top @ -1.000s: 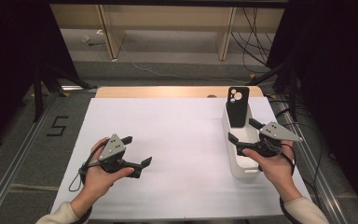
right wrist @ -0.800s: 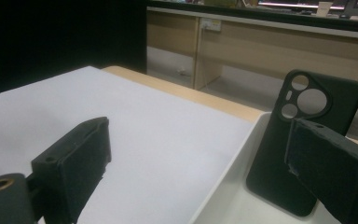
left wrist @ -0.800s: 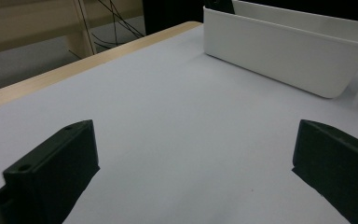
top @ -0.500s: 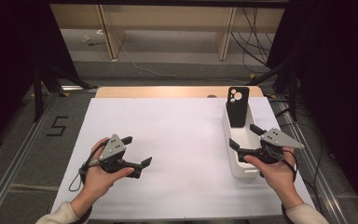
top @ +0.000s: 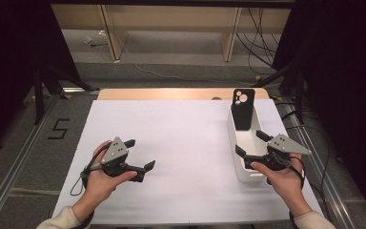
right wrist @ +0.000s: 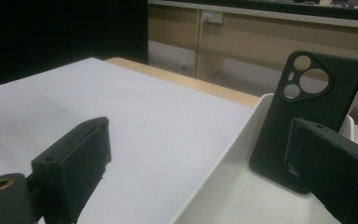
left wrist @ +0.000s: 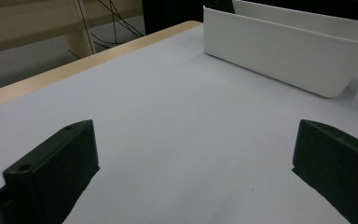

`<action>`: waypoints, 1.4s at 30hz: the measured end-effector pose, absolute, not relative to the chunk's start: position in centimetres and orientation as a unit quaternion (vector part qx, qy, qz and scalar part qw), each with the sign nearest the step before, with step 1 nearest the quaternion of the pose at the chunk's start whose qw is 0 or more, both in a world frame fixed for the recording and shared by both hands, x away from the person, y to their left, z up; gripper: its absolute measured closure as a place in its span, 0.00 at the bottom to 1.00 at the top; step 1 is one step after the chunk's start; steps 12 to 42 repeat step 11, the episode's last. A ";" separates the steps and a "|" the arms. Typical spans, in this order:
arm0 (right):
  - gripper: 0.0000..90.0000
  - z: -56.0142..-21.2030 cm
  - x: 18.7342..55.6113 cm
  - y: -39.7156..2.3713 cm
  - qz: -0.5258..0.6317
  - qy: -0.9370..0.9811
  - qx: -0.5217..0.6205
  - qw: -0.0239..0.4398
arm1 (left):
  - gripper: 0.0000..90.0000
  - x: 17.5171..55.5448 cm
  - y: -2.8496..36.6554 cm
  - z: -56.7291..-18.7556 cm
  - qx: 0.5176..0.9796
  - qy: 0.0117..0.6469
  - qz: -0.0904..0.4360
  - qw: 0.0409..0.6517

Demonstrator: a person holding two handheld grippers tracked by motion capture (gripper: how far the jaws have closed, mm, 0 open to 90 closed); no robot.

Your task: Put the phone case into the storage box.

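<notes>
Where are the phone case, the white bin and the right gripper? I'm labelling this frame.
phone case (top: 243, 109), high view, middle of its black back.
white bin (top: 246, 175), high view, its near end wall.
right gripper (top: 251, 143), high view, midway between its open fingertips.

The right gripper (top: 250, 144) now sits lower and farther toward the table's near right corner than a second ago, drawn back along the white tray (top: 242, 168) away from the black phone case (top: 243, 109). Its jaws stand apart over the tray's near end.
</notes>
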State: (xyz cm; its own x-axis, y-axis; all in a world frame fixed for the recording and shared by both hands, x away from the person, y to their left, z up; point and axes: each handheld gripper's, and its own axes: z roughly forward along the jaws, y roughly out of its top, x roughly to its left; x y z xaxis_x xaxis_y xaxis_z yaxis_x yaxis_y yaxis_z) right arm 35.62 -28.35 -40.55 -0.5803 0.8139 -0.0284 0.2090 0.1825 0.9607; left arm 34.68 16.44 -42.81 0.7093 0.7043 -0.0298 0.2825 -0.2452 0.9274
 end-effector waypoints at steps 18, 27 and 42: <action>0.10 -40.4 35.5 -28.5 0.540 0.707 0.359 0.281 | 0.00 34.7 16.3 -42.8 0.764 0.323 0.200 0.522; 0.10 -40.4 35.5 -28.5 0.540 0.707 0.359 0.281 | 0.00 34.7 16.3 -42.8 0.764 0.323 0.200 0.522; 0.10 -40.4 35.5 -28.5 0.540 0.707 0.359 0.281 | 0.00 34.7 16.3 -42.8 0.764 0.323 0.200 0.522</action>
